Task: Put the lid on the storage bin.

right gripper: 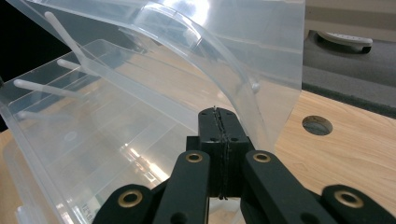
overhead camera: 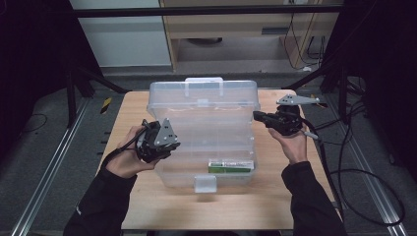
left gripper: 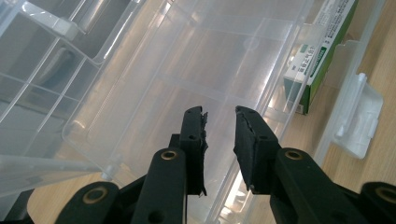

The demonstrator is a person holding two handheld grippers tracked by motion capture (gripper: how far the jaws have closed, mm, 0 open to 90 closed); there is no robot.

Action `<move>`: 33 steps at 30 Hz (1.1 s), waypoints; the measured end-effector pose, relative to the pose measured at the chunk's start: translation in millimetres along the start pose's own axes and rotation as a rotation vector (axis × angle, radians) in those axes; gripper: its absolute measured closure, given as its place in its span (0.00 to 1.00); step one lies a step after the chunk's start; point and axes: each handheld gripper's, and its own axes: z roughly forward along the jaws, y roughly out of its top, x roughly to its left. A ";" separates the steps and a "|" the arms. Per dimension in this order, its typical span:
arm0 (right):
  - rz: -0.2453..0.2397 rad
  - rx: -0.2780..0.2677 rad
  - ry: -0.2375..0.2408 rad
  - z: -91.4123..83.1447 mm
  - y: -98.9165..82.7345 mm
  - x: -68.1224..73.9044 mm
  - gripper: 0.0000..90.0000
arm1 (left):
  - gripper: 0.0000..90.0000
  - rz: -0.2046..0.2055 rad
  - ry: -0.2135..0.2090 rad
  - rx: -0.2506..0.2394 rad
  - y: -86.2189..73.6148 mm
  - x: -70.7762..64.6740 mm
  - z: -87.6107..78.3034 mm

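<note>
High view: a clear plastic box (overhead camera: 204, 140) is sitting open on the wooden table (overhead camera: 255, 201), its lid (overhead camera: 203, 95) standing raised at the far side. A green and white carton (overhead camera: 230, 165) is lying inside the box near its front right corner. The left gripper (overhead camera: 169, 142) is resting at the box's left wall; the right gripper (overhead camera: 257, 116) is meeting the lid's right edge.

Left gripper view: the black jaws are standing partly apart with nothing between them, pointing over the empty floor of the box (left gripper: 196, 88). The carton (left gripper: 322, 51) is lying at the upper right, beside the front latch (left gripper: 357, 123).

Right gripper view: the right gripper (right gripper: 219, 114) is showing its jaws pressed together with no gap. The lid's edge (right gripper: 261, 70) is sitting right at the tips; whether it is pinched cannot be told. A round hole (right gripper: 317, 125) is showing in the table.
</note>
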 end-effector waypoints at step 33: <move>-0.017 -0.010 0.021 -11.8 -14.9 8.3 1.00 | 0.95 -0.242 0.168 -0.066 -30.8 14.2 -7.2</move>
